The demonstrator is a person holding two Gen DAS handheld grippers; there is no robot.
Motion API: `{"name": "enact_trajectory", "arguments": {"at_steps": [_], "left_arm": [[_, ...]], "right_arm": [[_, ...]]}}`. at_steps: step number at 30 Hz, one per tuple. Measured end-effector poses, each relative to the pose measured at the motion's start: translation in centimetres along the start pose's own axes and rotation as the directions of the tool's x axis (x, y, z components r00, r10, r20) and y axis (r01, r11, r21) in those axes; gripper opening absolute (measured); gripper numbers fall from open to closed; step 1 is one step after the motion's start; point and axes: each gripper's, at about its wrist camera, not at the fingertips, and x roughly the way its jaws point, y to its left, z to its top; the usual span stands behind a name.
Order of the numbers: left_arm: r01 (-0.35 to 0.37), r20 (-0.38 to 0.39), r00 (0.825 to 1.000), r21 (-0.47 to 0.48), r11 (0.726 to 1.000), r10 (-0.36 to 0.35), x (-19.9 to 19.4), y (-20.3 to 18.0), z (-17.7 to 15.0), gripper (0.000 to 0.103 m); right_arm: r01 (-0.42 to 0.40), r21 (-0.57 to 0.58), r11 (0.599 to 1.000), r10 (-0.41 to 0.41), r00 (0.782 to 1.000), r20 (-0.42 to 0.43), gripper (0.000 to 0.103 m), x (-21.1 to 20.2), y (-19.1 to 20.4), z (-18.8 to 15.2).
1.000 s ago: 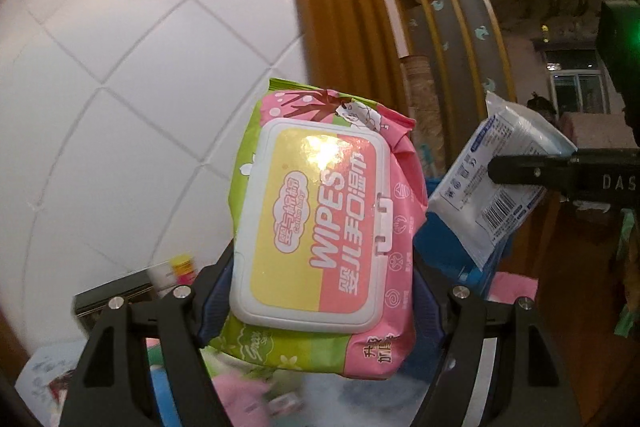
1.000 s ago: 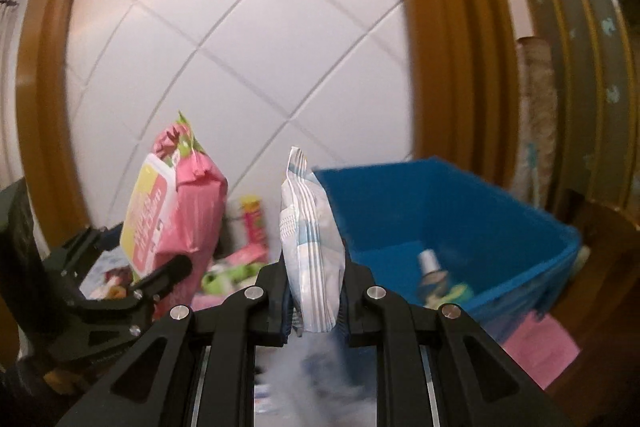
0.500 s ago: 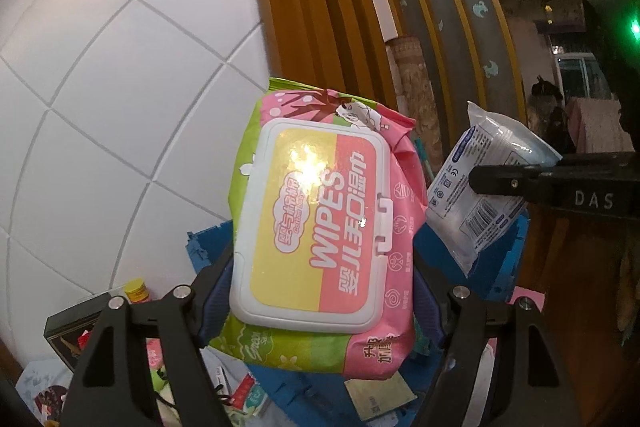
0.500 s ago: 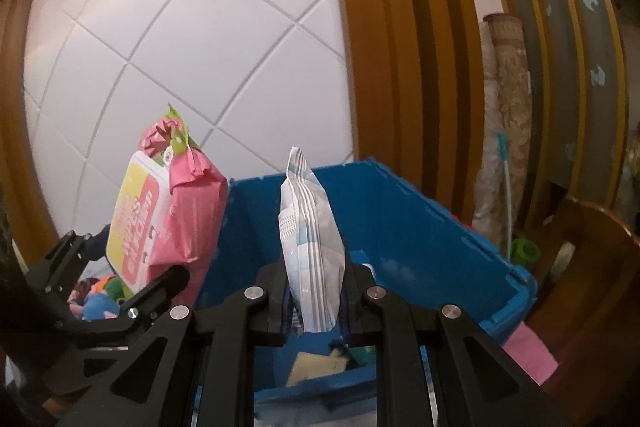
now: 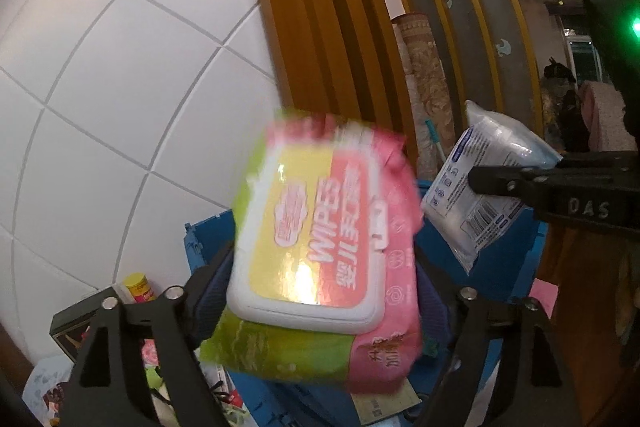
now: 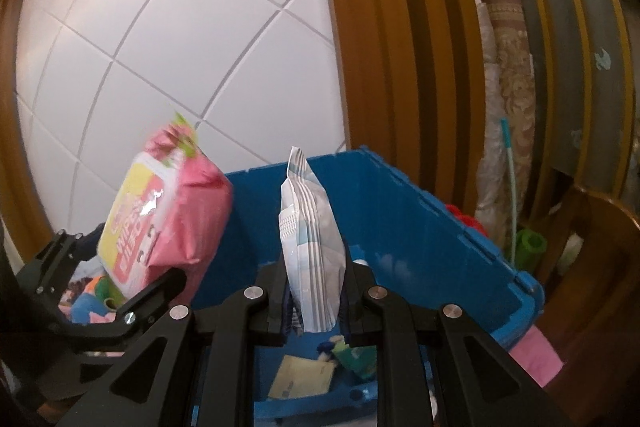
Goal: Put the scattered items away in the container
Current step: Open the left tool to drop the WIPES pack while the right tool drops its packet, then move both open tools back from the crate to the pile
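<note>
- Right claw [image 6: 314,291]: nearest in the right wrist view, clamped on the lower part of a white and blue striped pack [image 6: 312,247]. The pack stands upright, edge-on, over the open container.
- Left claw [image 5: 320,275]: a pink and green wipes pack [image 5: 320,227] sits between its two fingers, tilted and motion-blurred. Whether the pads press on it or stand just clear cannot be told.
- Wipes pack, detail: white hinged lid with a yellow and pink label reading "WIPES". From the right wrist view it hangs at the container's left rim.
- Container [image 6: 420,219]: blue plastic crate, open at the top, directly under and behind both packs.
- Container contents: a pale yellow card [image 6: 304,375] flat on the bottom, and a green item [image 6: 356,355] beside it, partly hidden by the right claw.
- Loose items left of the container: a yellow tube [image 5: 138,287], a dark box [image 5: 76,319], and mixed colourful clutter too blurred to identify.
- Pink cloth [image 6: 532,351]: just outside the container's right corner.
- Rolled carpet [image 6: 508,87]: upright behind the container, against wooden slats.
- White tiled wall [image 6: 180,47]: farthest back, framed in brown wood.
</note>
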Motion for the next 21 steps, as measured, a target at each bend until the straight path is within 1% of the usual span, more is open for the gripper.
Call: {"name": "enact_trajectory", "arguments": {"at_steps": [1, 2, 3, 5, 7, 11, 14, 18, 21], "left_arm": [[-0.013, 0.016, 1.000, 0.001, 1.000, 0.013, -0.2, -0.1, 0.2, 0.103], [-0.020, 0.035, 0.999, -0.002, 1.000, 0.021, -0.6, -0.1, 0.6, 0.103], [-0.026, 0.044, 0.999, -0.005, 1.000, 0.026, -0.9, 0.0, 0.9, 0.103], [-0.044, 0.051, 0.998, -0.008, 0.999, 0.044, -1.4, 0.2, 1.3, 0.103], [-0.085, 0.053, 0.995, -0.019, 0.996, 0.086, -2.0, 0.6, 1.1, 0.103], [-0.157, 0.067, 0.985, -0.073, 0.985, 0.162, -4.0, 2.3, 0.1, 0.103], [-0.200, 0.053, 0.977, -0.098, 0.975, 0.206, -6.0, 3.9, -1.9, 0.103], [-0.249, 0.023, 0.967, -0.109, 0.962, 0.252, -7.9, 5.9, -4.5, 0.103], [-0.283, 0.000, 0.958, -0.130, 0.950, 0.286, -10.2, 8.1, -6.5, 0.103]], "right_arm": [[0.008, -0.006, 1.000, -0.008, 1.000, -0.011, 0.068, 0.3, 0.0, 0.0], [0.015, -0.008, 1.000, -0.015, 1.000, -0.006, 0.080, 0.6, -0.2, 0.1], [0.025, -0.010, 1.000, -0.025, 1.000, 0.004, 0.086, 0.6, -0.4, 0.1], [0.038, -0.014, 0.999, -0.038, 0.999, 0.031, 0.086, -0.1, -0.4, 0.0], [0.041, -0.014, 0.999, -0.040, 0.997, 0.072, 0.086, -1.6, -0.3, -0.1], [0.058, -0.024, 0.998, -0.055, 0.989, 0.140, 0.086, -4.2, 0.3, -1.0], [0.043, -0.037, 0.998, -0.036, 0.986, 0.163, 0.089, -5.4, 1.9, -2.8], [0.023, -0.056, 0.998, -0.011, 0.981, 0.193, 0.090, -7.0, 4.0, -5.1], [-0.007, -0.053, 0.999, 0.016, 0.984, 0.176, 0.090, -7.4, 6.0, -6.8]]}}
